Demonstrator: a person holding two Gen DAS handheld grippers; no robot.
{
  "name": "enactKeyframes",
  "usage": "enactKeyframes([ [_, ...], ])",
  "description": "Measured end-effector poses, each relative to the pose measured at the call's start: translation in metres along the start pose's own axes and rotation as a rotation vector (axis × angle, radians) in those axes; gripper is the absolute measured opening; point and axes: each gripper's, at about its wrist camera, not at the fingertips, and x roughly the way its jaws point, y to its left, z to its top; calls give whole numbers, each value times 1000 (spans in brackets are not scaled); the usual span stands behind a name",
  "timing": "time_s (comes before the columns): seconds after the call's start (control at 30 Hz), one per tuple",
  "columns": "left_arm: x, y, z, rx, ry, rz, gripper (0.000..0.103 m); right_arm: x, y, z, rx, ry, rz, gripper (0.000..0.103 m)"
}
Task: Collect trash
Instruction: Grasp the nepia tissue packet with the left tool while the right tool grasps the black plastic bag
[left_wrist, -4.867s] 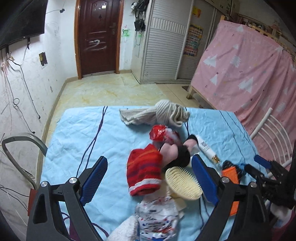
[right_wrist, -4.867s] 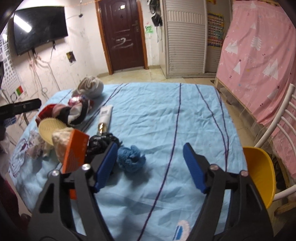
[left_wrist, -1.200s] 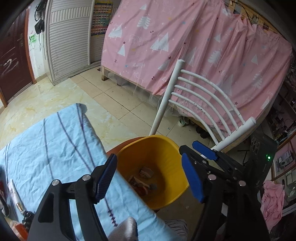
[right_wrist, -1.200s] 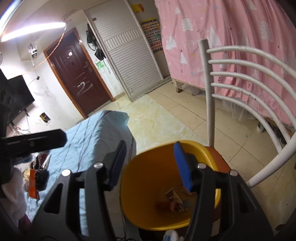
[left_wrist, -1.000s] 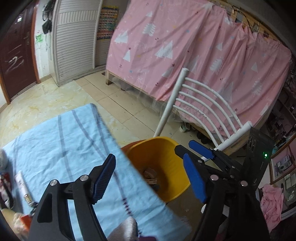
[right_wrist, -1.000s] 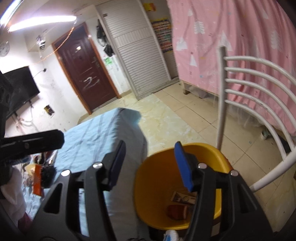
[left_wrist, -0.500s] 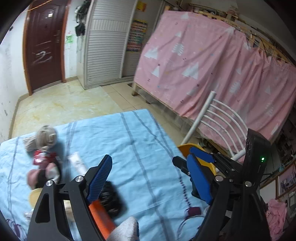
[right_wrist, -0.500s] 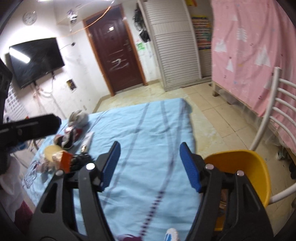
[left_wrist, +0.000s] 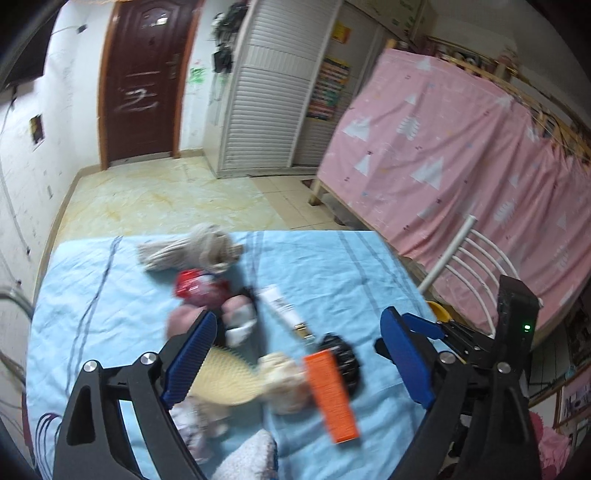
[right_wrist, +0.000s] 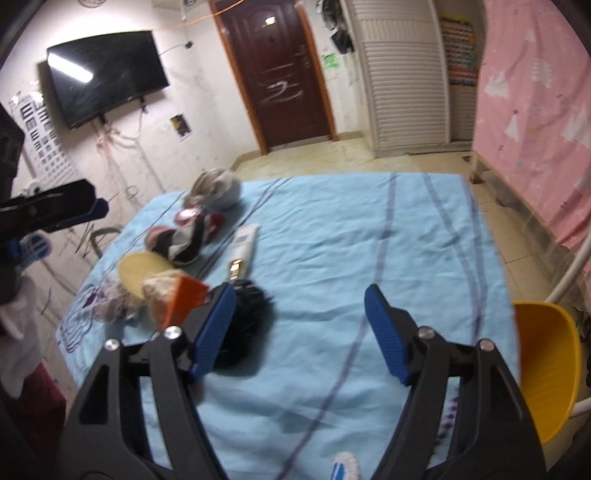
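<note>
Both hand-held grippers — left and right — hung with jaws apart and nothing between them, having just been opening. The trash (an orange box, a black bundle) lay on the blue-covered worktop; the yellow bin stood beside its edge.

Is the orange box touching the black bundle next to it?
Touching. In the left wrist view the orange box lies against and partly over the black bundle, with no blue sheet showing between them.
</note>
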Motion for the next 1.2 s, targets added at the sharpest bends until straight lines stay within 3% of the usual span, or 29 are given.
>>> enactKeyframes([
  [0.2,-10,43,-16,-13,-5,62,83,9,21,-5,-58,49,-14,70],
  [0.37,-11,74,-32,-26,28,62,83,17,28,-4,-70,72,-21,70],
  [0.67,10,79,-64,64,130,80,83,35,45,-3,-107,118,-43,70],
  [0.87,15,83,-76,71,151,76,83,45,59,-4,-165,151,-72,70],
  [0.97,17,90,-78,40,161,59,67,48,62,-4,-169,154,-73,70],
  [1.03,19,94,-80,24,170,48,49,49,63,-4,-170,160,-68,57],
  [1.13,18,96,-82,20,161,41,43,51,65,-5,-179,166,-66,39],
  [1.2,16,96,-82,17,154,42,37,51,65,-6,-176,162,-67,34],
])
